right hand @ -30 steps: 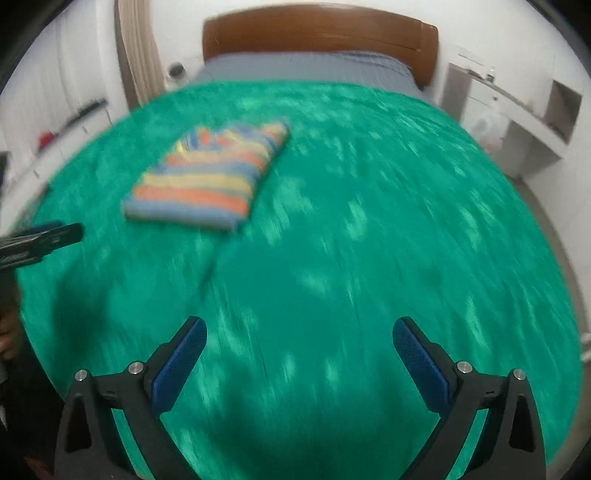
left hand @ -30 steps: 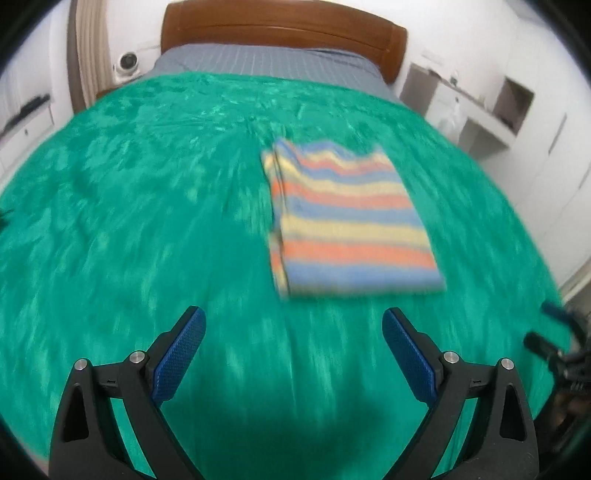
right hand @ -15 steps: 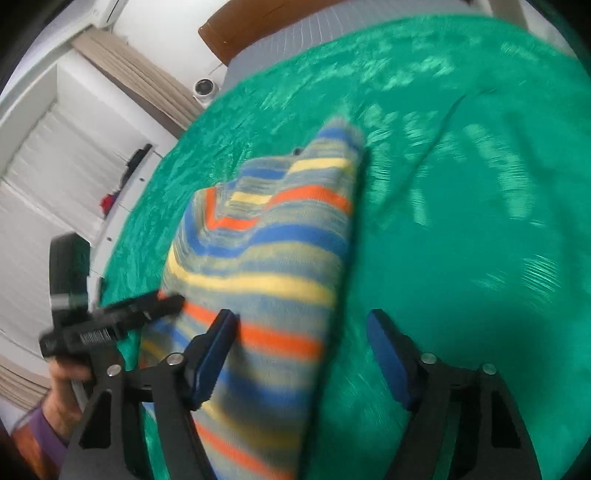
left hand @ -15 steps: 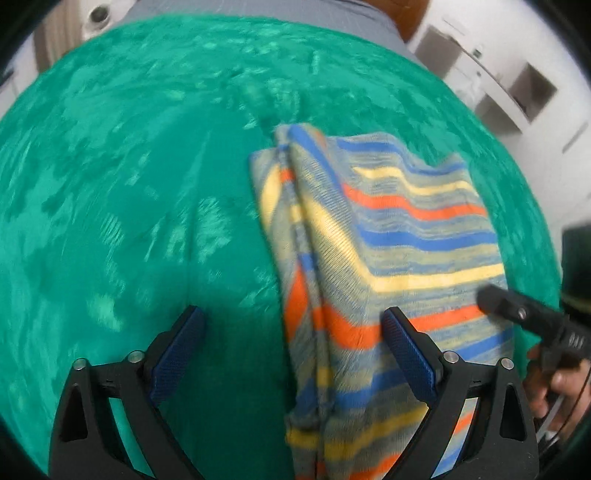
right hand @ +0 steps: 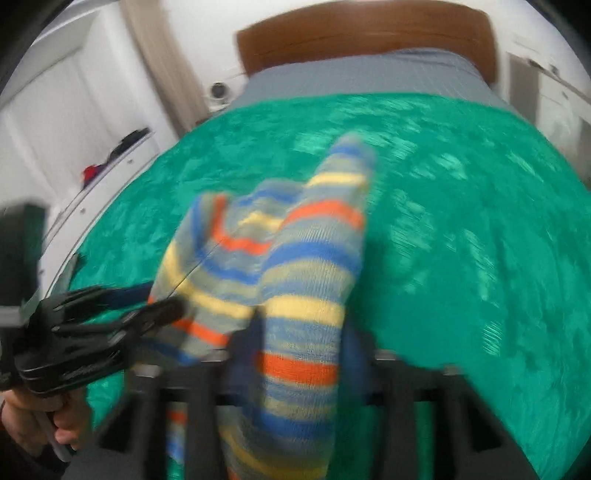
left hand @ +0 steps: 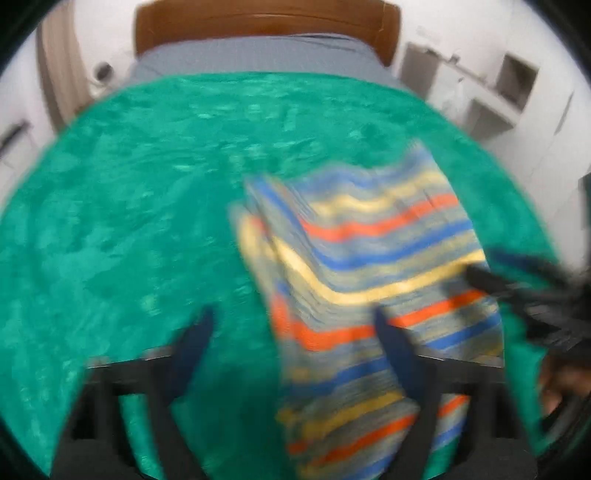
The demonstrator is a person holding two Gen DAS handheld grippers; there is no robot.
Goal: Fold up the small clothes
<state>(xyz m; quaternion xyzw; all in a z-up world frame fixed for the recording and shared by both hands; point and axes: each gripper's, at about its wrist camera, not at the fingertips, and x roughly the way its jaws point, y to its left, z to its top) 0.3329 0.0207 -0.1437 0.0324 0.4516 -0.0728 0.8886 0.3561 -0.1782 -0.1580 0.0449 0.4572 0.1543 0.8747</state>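
A folded garment with blue, yellow and orange stripes [left hand: 369,266] [right hand: 306,258] is bunched into a raised ridge over the green blanket [left hand: 129,221] [right hand: 480,240]. My left gripper [left hand: 293,343] [right hand: 162,295] has its jaws wide and opening. The garment's left fold is between them and its cloth runs over the right-hand finger. My right gripper [right hand: 297,350] [left hand: 484,266] works the garment's opposite edge. Its jaws are opening too, with a thick fold filling the gap between them. Both views are motion-blurred.
The blanket covers a bed with a grey sheet and a brown wooden headboard [left hand: 266,22] at the far end. White shelving [left hand: 491,96] stands to the right of the bed, a low white shelf [right hand: 110,158] to the left. A hand [right hand: 62,424] grips the left tool.
Both grippers came in from the bed's near edge to the flat garment. It now stands between their jaws, lifted into a ridge. The right jaws narrowed on it half a second ago.
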